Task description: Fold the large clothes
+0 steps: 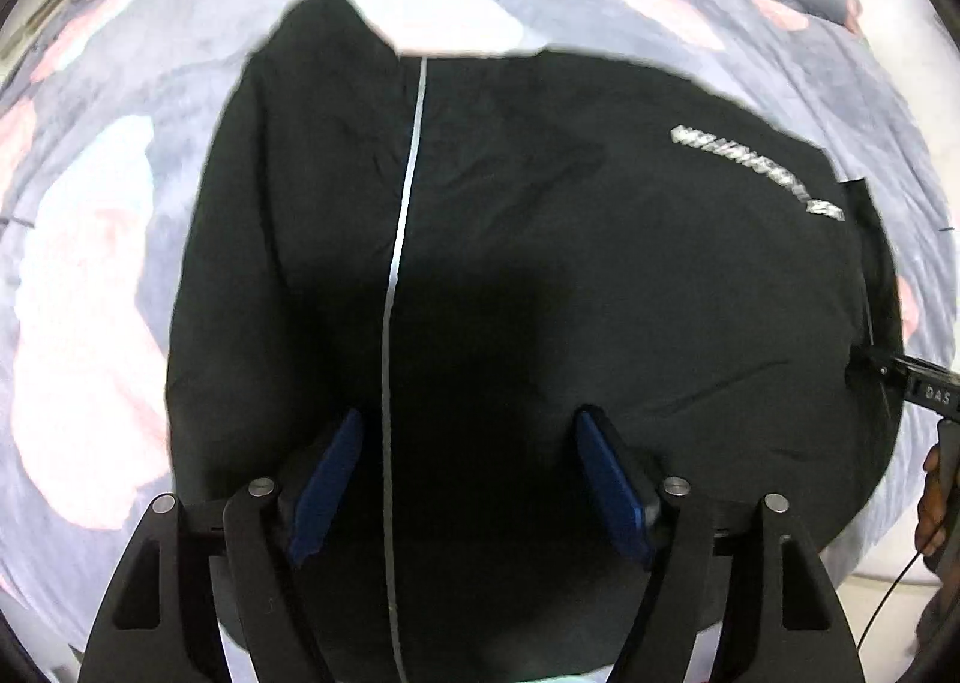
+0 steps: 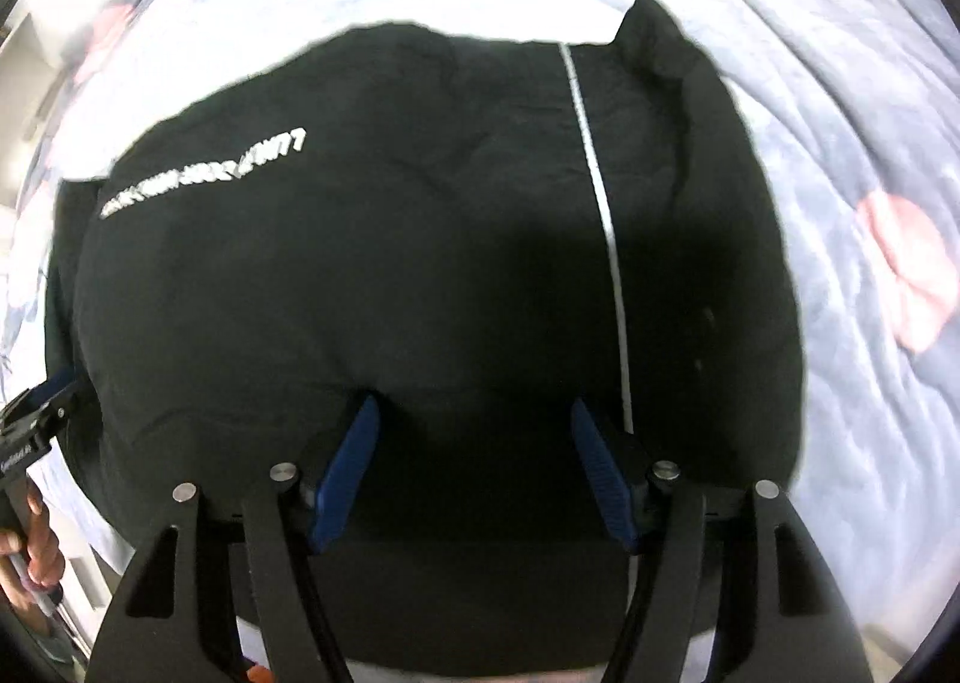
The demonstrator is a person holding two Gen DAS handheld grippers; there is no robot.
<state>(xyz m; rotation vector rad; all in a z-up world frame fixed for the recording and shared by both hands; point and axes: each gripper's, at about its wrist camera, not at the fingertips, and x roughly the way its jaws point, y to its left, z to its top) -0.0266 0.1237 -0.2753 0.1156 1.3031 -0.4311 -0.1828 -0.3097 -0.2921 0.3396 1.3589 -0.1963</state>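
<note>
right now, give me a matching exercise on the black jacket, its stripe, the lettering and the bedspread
Things:
1. black fabric jacket
2. thin white stripe
3. silver printed lettering
4. grey bedspread with pink and white patches

States:
A. lies under everything
B. runs lengthwise down the garment
C. spread out on the bed
D. slants across one side of the garment

Pairs: 1-C, 2-B, 3-D, 4-A
</note>
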